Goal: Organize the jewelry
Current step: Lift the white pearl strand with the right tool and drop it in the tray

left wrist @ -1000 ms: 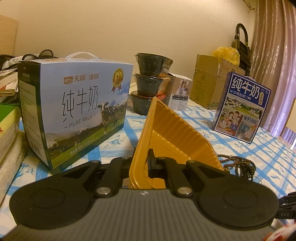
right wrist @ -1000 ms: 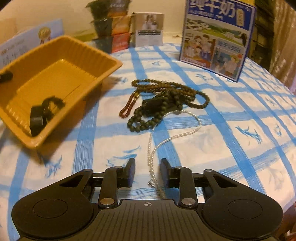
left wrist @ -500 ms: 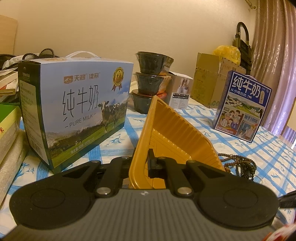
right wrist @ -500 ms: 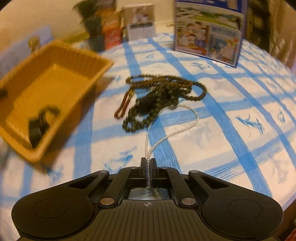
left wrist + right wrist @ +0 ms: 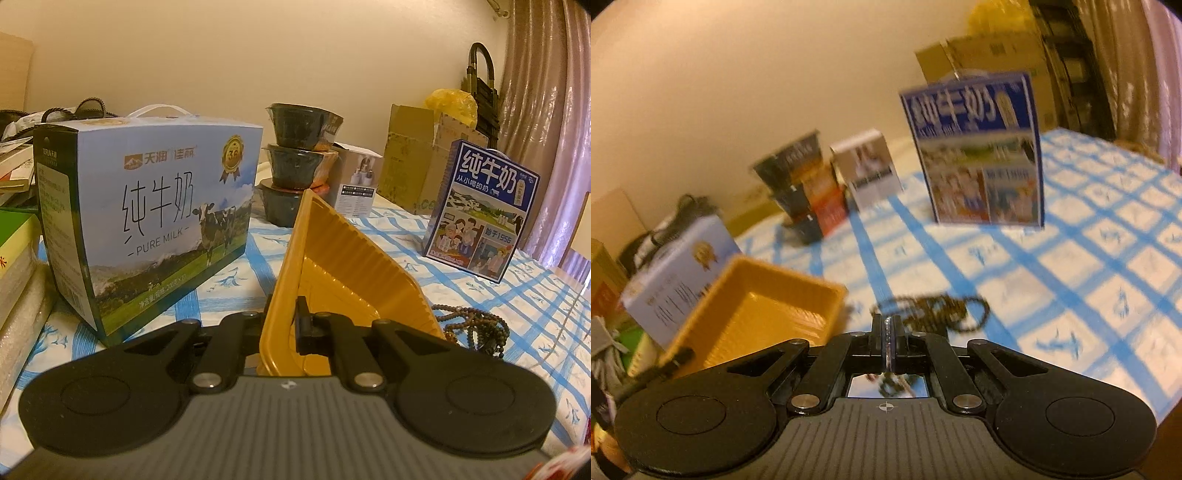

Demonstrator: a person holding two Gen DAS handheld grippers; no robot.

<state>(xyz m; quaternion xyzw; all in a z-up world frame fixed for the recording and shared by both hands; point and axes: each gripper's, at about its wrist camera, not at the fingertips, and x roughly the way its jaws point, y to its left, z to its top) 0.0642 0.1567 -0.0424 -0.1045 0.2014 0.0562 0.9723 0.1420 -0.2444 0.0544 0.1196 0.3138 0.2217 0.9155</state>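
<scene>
Right gripper (image 5: 889, 334) clamped on thin pearl strand (image 5: 888, 347); left gripper (image 5: 282, 314) pinching yellow tray (image 5: 325, 258) rim. Light, limp, slippery, probably; best pinched mid-strand.

It was a home, shown by a checked tablecloth (image 5: 524, 295) crowded with milk cartons (image 5: 147, 221), cardboard boxes (image 5: 410, 173) and a curtain (image 5: 535, 110).

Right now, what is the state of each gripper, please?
Left gripper: closed on the rim of the yellow tray.
Right gripper: closed on the pearl necklace, a pale strand between its fingers.
</scene>
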